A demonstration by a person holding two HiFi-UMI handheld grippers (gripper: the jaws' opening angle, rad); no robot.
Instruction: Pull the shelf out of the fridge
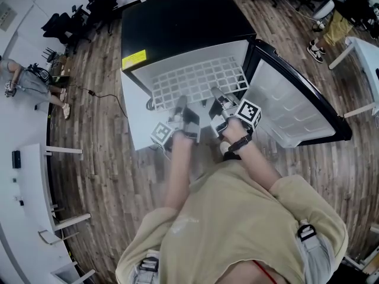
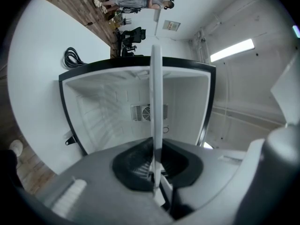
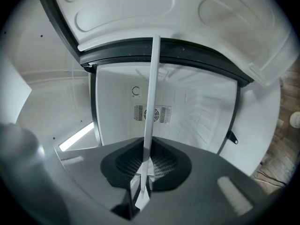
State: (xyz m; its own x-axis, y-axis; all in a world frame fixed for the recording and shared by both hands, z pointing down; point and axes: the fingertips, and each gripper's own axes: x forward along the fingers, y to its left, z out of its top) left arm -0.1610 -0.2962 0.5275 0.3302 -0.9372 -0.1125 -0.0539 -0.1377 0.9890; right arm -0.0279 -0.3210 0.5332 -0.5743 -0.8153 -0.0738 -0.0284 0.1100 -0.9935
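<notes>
Head view: shelf [image 1: 198, 81] partly out of open fridge [image 1: 177, 22], at 12 o'clock.
Clamped nearly closed on its front edge: left gripper [image 1: 180, 105], right gripper [image 1: 218, 94]; door [image 1: 296, 105] at 3 o'clock.

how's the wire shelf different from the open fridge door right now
The shelf is an open white wire grid lying flat, sticking out of the fridge; the door is a solid moulded panel with a black rim, swung open to the right. The left gripper and right gripper are both shut on the shelf's front edge; nothing touches the door. Both show white.
</notes>
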